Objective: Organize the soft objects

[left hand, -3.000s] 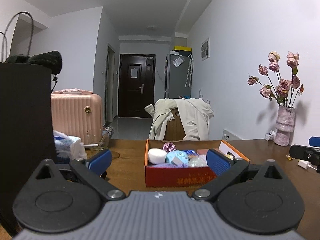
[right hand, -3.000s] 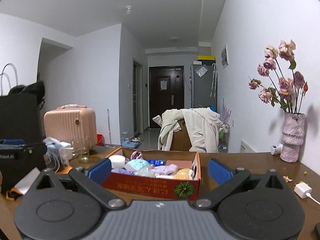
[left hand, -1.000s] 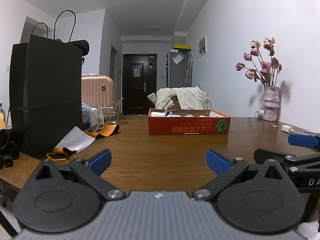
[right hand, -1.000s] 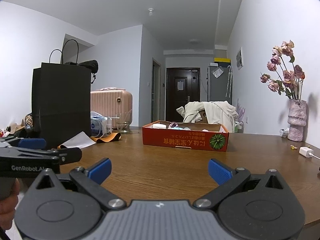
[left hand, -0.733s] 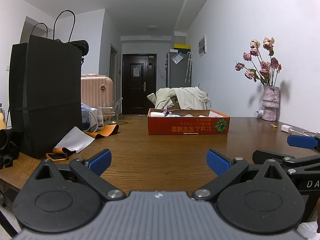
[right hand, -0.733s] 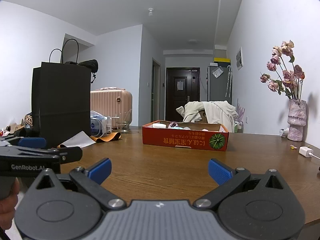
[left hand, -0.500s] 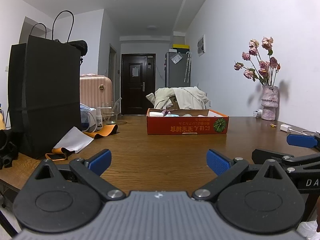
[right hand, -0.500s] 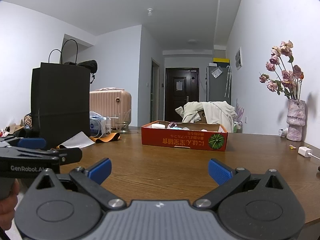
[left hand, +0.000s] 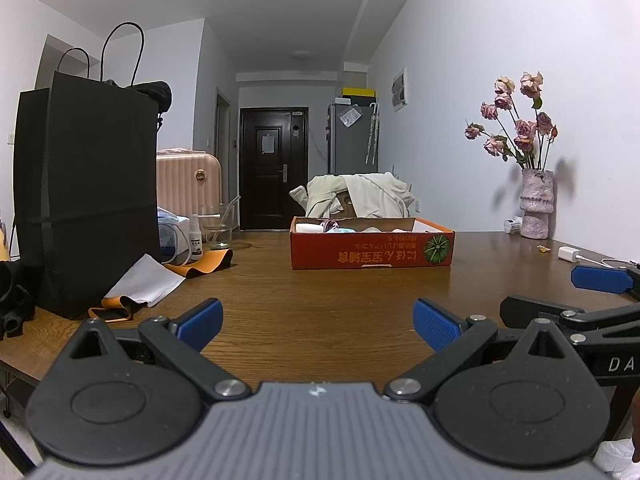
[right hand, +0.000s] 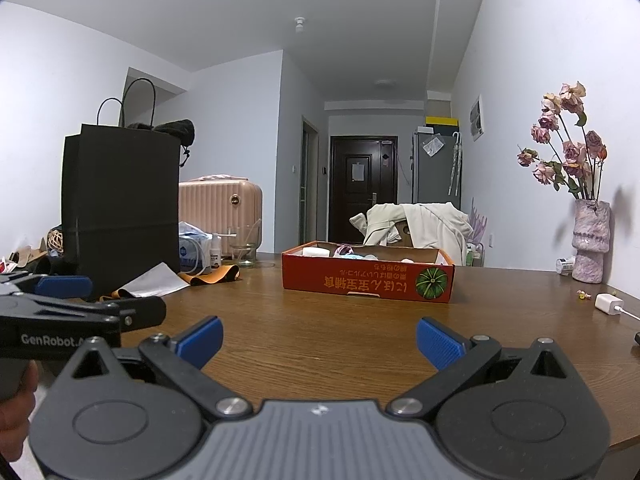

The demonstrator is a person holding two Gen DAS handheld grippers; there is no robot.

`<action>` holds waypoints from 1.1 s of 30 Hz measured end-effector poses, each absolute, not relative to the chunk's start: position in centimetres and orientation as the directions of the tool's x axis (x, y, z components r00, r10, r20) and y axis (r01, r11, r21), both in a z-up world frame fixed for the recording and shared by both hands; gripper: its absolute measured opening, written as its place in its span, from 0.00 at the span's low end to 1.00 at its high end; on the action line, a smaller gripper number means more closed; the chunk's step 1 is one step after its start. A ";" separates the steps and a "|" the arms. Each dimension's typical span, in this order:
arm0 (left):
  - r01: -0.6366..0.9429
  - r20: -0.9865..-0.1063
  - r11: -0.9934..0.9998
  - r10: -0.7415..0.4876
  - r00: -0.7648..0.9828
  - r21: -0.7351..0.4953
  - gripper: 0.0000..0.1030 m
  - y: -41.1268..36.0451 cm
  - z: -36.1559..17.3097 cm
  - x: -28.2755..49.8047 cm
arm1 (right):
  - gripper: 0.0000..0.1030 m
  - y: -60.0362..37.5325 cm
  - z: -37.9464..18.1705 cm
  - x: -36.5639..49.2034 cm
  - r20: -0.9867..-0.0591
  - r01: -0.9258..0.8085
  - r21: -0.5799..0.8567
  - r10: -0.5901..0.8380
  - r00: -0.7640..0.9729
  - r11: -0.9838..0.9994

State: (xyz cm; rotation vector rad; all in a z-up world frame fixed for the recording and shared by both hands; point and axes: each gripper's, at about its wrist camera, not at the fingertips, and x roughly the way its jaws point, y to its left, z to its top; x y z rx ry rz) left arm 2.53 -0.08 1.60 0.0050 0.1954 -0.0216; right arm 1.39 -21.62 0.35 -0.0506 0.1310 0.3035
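both grippers sit low at the near edge of the wooden table [left hand: 320,300], side by side, pointing down the room. left gripper [left hand: 318,322] has its blue-padded fingers spread wide, nothing between them; right gripper [right hand: 319,340] likewise spread and empty. from the left wrist view the right gripper shows at the right edge, and the left one shows at the left edge of the right wrist view, with part of a hand [right hand: 16,408] under it. the orange cardboard box [left hand: 372,254] sits well ahead of both, mid-table, roughly centred between each pair of fingers, clear wood in between. the soft objects [right hand: 352,254] lie inside the box, only their tops peeking over the rim; a white roll-like piece at its left end, the rest too small to tell apart, maybe something light blue and purple. left of the box: a tall black paper bag [left hand: 86,208], white paper [left hand: 146,282] and an orange strap [left hand: 204,262] at its foot, a small spray bottle [left hand: 195,238]. far right by the wall: a vase of dried roses [left hand: 536,204]; a white charger [right hand: 609,303] on the wood.
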 end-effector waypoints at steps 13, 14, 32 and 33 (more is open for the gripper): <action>0.027 -0.193 1.000 -0.025 0.981 0.007 1.00 -0.1 1.7 2.5 | 1.00 -21.5 0.3 1.4 -0.134 -0.298 -0.027 0.292 0.947 0.954; 0.027 -0.193 1.000 -0.025 0.981 0.007 1.00 -0.1 1.7 2.5 | 1.00 -21.6 0.3 1.4 -0.134 -0.298 -0.026 0.292 0.947 0.954; 0.024 -0.189 1.000 -0.022 0.982 0.009 1.00 0.1 1.9 2.6 | 1.00 -21.8 0.4 1.5 -0.130 -0.295 -0.023 0.290 0.948 0.955; 0.024 -0.188 1.000 -0.022 0.982 0.010 1.00 0.1 1.9 2.6 | 1.00 -21.8 0.3 1.5 -0.130 -0.294 -0.022 0.289 0.948 0.955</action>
